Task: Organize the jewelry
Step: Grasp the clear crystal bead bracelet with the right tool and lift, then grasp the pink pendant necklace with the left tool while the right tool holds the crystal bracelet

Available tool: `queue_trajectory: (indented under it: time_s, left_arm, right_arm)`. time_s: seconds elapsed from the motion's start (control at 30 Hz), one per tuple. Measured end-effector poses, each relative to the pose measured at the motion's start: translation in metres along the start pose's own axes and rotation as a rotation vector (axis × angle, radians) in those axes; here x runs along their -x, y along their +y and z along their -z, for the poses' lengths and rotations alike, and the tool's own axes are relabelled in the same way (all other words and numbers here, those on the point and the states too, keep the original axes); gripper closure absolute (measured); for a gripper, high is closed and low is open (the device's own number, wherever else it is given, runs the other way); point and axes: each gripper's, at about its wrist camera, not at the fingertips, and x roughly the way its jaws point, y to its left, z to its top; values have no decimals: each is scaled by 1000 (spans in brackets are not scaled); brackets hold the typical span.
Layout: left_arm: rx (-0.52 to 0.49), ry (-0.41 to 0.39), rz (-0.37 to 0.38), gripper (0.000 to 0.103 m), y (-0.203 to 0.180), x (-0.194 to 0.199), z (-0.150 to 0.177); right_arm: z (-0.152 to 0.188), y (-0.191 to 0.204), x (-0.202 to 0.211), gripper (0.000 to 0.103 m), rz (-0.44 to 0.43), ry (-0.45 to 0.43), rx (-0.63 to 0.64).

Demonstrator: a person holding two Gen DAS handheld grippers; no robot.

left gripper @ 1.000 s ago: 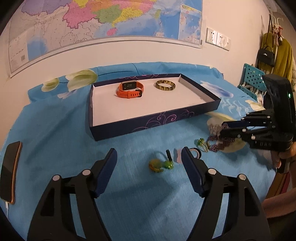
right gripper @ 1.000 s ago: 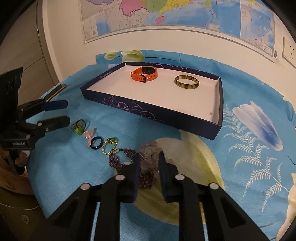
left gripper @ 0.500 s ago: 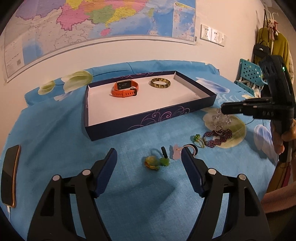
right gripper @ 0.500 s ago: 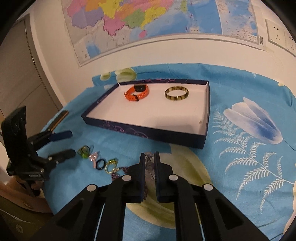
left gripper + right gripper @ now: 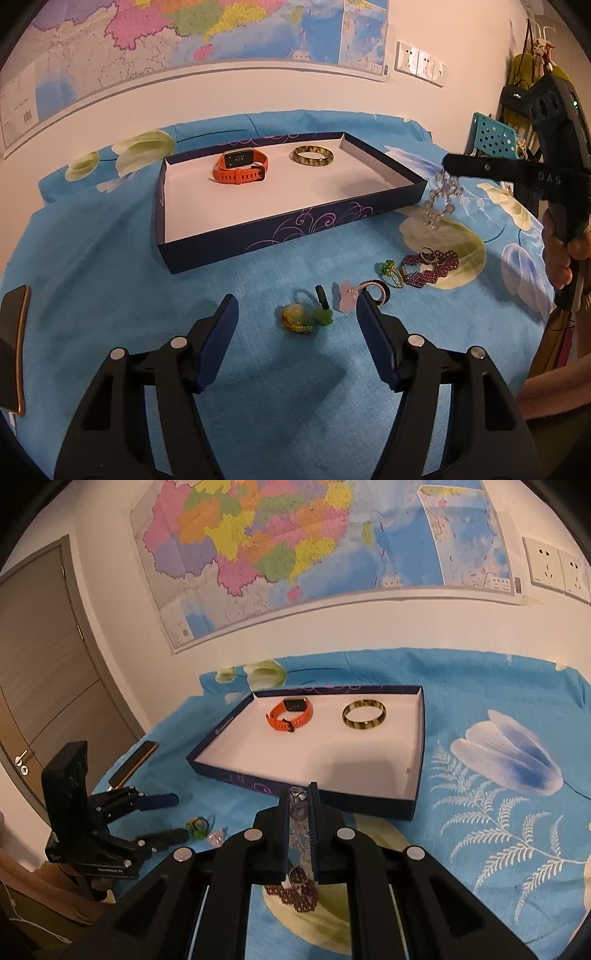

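Left gripper [image 5: 295,314] hovers low over the blue floral sheet [image 5: 110,258], jaws apart with nothing between them, having just closed a little. Just ahead of it lie a green-and-yellow ring [image 5: 297,317], a pink piece [image 5: 345,295] and a dark ring [image 5: 382,291]. Further right, a green ring [image 5: 391,269] touches a purple beaded bracelet [image 5: 430,267]. Right gripper [image 5: 452,166] holds a clear bead bracelet [image 5: 441,199] dangling beside the navy box [image 5: 295,236], which holds an orange watch [image 5: 240,168] and a mottled bangle [image 5: 314,156]. Phone [image 5: 13,347] at left edge.
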Motion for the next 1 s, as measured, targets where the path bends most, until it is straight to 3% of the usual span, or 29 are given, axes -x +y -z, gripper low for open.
queue_trajectory:
  time_s: [0.57, 1.0]
  left_arm:
    - [-47, 28, 22, 57, -9, -6, 0]
    - [-32, 63, 24, 58, -1, -5, 5]
  right_arm:
    - [12, -9, -15, 95, 20, 59, -30]
    - [26, -21, -19, 95, 58, 99, -51]
